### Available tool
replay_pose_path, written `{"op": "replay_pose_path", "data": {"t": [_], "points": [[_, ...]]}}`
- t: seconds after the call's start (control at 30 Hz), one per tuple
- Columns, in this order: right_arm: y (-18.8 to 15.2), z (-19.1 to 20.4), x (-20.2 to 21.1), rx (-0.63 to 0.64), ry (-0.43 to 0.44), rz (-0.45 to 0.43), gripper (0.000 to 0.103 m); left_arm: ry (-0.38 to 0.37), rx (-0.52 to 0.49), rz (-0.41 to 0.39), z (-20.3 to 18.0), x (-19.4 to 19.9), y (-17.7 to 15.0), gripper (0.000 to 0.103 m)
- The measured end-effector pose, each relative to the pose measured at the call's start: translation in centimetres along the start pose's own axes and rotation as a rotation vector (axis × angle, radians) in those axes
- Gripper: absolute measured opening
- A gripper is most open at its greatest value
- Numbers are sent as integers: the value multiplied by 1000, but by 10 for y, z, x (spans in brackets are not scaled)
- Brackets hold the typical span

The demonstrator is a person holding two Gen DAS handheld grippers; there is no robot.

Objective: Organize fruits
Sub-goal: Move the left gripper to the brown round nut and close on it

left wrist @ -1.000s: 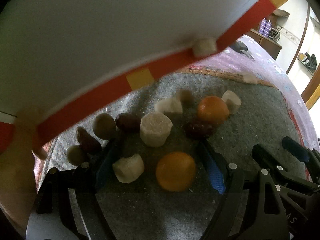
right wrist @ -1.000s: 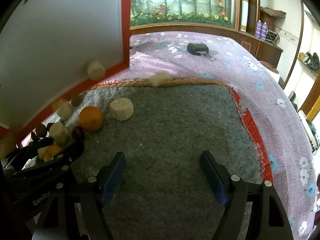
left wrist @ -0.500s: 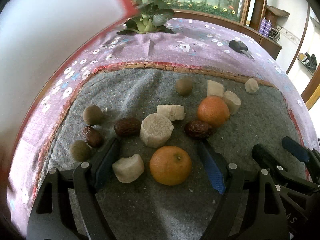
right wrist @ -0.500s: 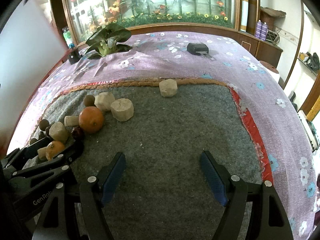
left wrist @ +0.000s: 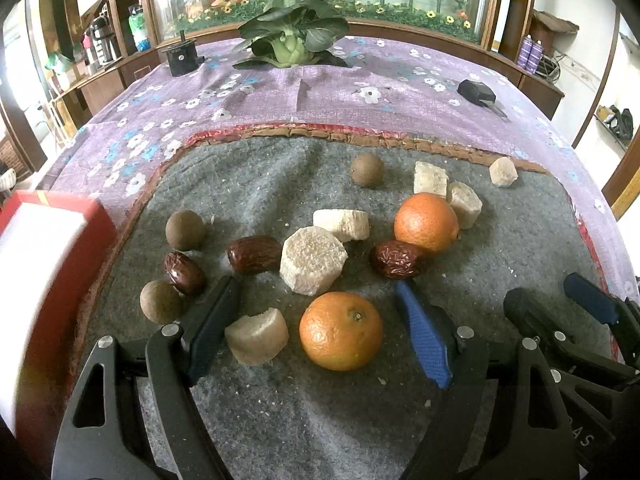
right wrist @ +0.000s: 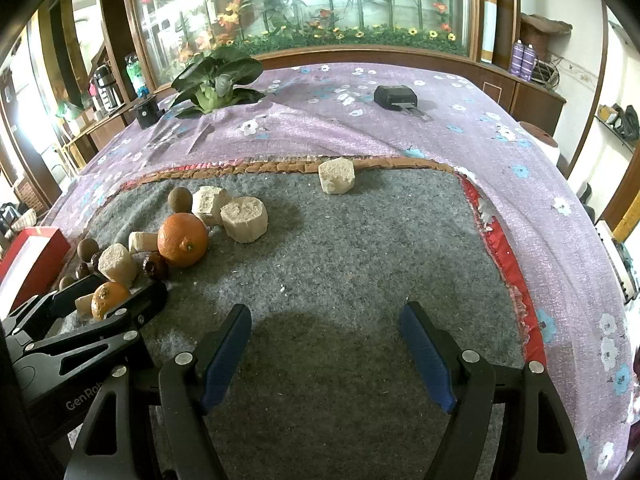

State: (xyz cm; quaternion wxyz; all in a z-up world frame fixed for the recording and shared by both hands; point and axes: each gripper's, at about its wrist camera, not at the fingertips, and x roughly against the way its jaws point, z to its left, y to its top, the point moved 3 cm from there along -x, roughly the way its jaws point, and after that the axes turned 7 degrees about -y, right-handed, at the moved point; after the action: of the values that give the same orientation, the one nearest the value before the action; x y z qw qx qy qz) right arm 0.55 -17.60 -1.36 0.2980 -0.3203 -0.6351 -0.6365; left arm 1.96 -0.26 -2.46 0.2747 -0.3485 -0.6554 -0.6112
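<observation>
Fruit lies scattered on a grey felt mat point(left wrist: 260, 184). My left gripper point(left wrist: 316, 320) stands open low over the mat, with an orange point(left wrist: 341, 331) and a pale chunk point(left wrist: 258, 342) between its fingers, untouched. Beyond lie a bigger pale chunk point(left wrist: 312, 266), red dates point(left wrist: 255, 254), round brown fruits point(left wrist: 185, 230) and a second orange point(left wrist: 426, 223). My right gripper point(right wrist: 326, 332) is open over bare mat, right of the pile. The second orange point(right wrist: 183, 239) and a lone pale chunk point(right wrist: 337, 175) show in its view.
A red and white box point(left wrist: 44, 240) sits at the mat's left edge. Farther back on the purple flowered cloth point(right wrist: 400, 136) are a leafy green vegetable point(left wrist: 290, 46), a small black cylinder point(left wrist: 182, 58) and a black device point(right wrist: 395, 97). The mat's right half is bare.
The red and white box that covered the top of both views has swung away to the left and now rests beside the mat. Several pieces dropped onto the mat. Both grippers kept still.
</observation>
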Motion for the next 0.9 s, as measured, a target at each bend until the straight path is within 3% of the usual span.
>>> {"op": "replay_pose_path", "data": {"t": [0.7, 0.8, 0.9], "points": [[0, 0, -3, 24, 3, 6, 77, -1, -21, 13, -1, 1, 0, 81], [-2, 4, 0, 93, 4, 11, 77, -61, -70, 99, 2, 5, 2, 81], [-4, -1, 5, 78, 53, 3, 77, -171, -42, 102, 18, 23, -5, 81]]}}
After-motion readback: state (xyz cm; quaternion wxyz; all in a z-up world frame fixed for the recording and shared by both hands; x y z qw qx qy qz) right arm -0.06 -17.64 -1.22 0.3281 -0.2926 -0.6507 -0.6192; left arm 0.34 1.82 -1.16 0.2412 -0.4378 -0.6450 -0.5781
